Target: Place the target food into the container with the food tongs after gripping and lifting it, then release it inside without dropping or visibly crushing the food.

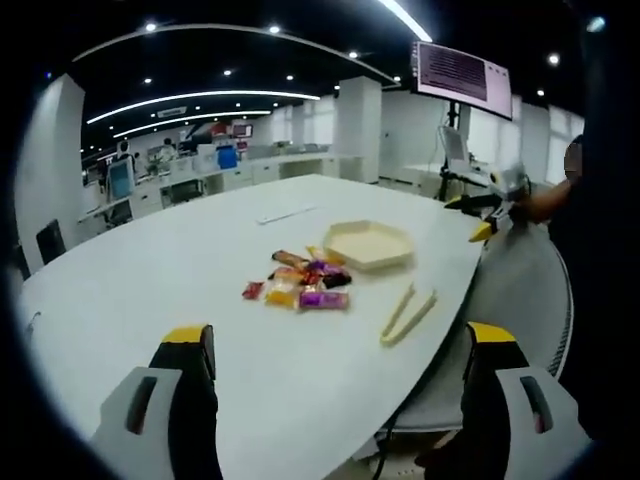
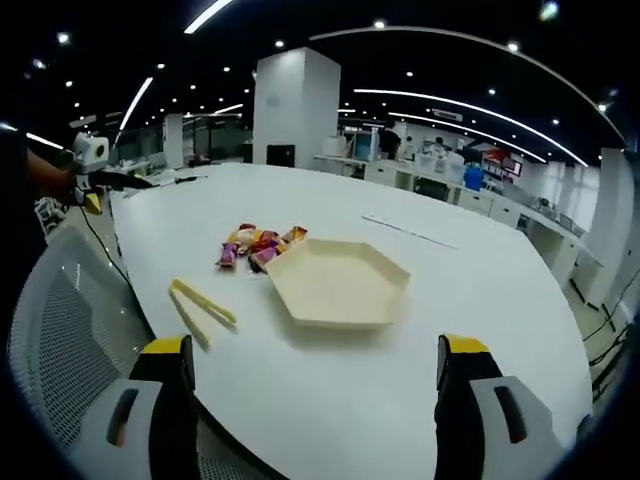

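Note:
A pile of small wrapped snacks lies on the white table. Beside it sits a cream hexagonal tray, which looks empty. Cream food tongs lie flat near the table's edge, apart from both. My left gripper is open, with nothing between its jaws, well short of the snacks. My right gripper is also open and holds nothing, facing the tray from the near edge. Each gripper also appears far off in the other's view: the right gripper and the left gripper.
A grey mesh chair stands at the table's edge by the tongs. A thin flat strip lies farther out on the table. A screen hangs above, with office desks beyond.

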{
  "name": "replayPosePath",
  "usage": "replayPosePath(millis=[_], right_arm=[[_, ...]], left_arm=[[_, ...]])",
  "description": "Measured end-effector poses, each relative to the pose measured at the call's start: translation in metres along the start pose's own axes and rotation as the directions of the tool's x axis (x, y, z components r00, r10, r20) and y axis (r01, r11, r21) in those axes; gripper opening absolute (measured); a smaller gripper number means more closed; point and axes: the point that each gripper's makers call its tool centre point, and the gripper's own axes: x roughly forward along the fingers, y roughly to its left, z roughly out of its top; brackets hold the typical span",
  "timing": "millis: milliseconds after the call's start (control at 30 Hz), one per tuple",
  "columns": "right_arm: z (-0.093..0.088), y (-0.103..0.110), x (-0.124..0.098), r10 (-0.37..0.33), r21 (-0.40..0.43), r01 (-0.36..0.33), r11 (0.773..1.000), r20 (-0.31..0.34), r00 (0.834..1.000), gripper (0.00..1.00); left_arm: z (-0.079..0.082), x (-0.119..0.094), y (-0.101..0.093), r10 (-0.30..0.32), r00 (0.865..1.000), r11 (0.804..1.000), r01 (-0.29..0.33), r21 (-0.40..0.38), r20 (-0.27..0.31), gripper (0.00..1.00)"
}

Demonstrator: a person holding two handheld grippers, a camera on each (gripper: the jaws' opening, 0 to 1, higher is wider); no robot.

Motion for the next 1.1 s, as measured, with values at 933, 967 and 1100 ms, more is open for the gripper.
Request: replayPosePath(millis=[933, 967, 1100], right_arm=[[-0.009, 0.0, -0.001, 0.003, -0.017, -0.004, 1.0, -0.059, 0.998, 0.99], [-0.008, 0.002, -0.001, 0.007, -0.03, -0.008, 1.0, -0.06, 0.998, 0.99], [-0.009, 0.003, -0.002, 0.01, -0.03, -0.012, 0.999, -0.061, 0.998, 0.99]], left_arm=[[-0.001, 0.017, 0.019, 0.0, 1.0, 0.999, 0.001, 0.04, -0.01, 0.99], [0.0, 0.017, 0.02, 0.0, 1.0, 0.999, 0.0, 0.039, -0.008, 0.99], [0.006, 0.018, 0.016, -0.025, 1.0, 0.999, 0.026, 0.046, -0.009, 0.99]])
